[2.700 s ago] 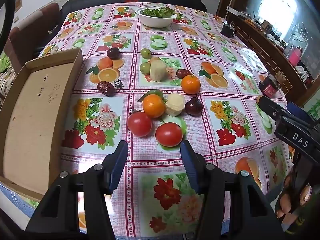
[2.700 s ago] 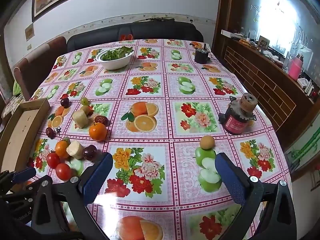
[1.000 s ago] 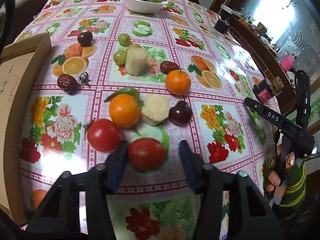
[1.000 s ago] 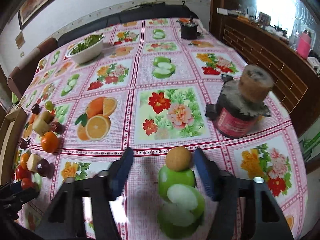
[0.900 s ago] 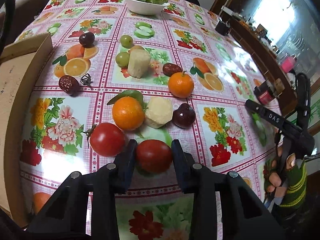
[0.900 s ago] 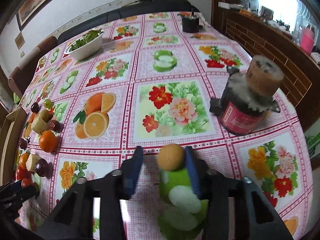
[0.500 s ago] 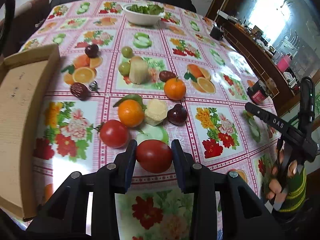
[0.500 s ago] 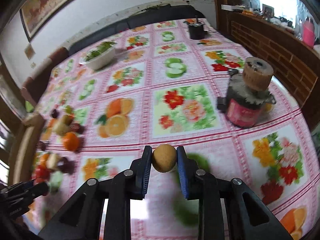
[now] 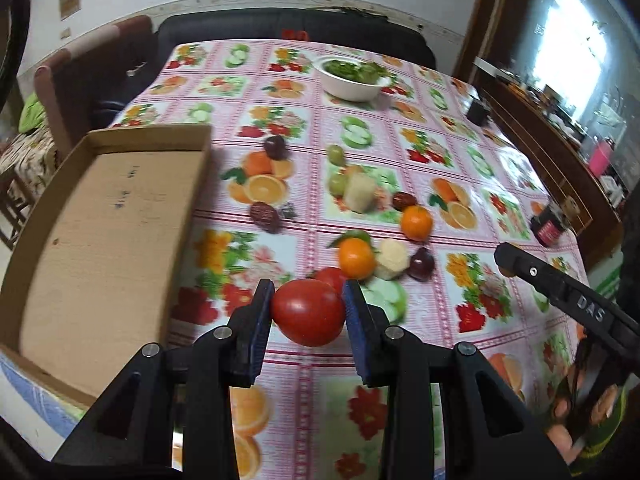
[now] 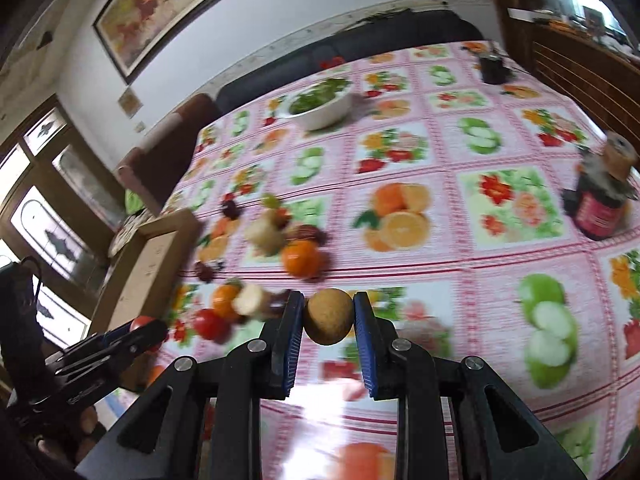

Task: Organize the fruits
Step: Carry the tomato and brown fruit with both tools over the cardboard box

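My left gripper (image 9: 308,312) is shut on a red tomato (image 9: 309,312), held above the tablecloth. A second tomato (image 9: 330,276) peeks out behind it, beside an orange (image 9: 356,258), a pale peeled chunk (image 9: 394,260) and a dark plum (image 9: 422,265). The open cardboard box (image 9: 104,236) lies to the left. In the right wrist view my right gripper (image 10: 328,316) is shut on a small round brown fruit (image 10: 329,316), lifted off the table. The left gripper (image 10: 136,334) with its tomato shows at the lower left there.
More fruit lies further back: another orange (image 9: 417,222), green grapes (image 9: 336,154), dates (image 9: 265,216), a tall pale chunk (image 9: 360,192). A white bowl of greens (image 9: 352,78) stands at the far end. A dark red jar (image 10: 602,200) sits near the right edge. Chairs and a sofa ring the table.
Both grippers closed, the left on the tomato and the right on the brown fruit, then rose off the table. The views swung left, so the box now shows larger.
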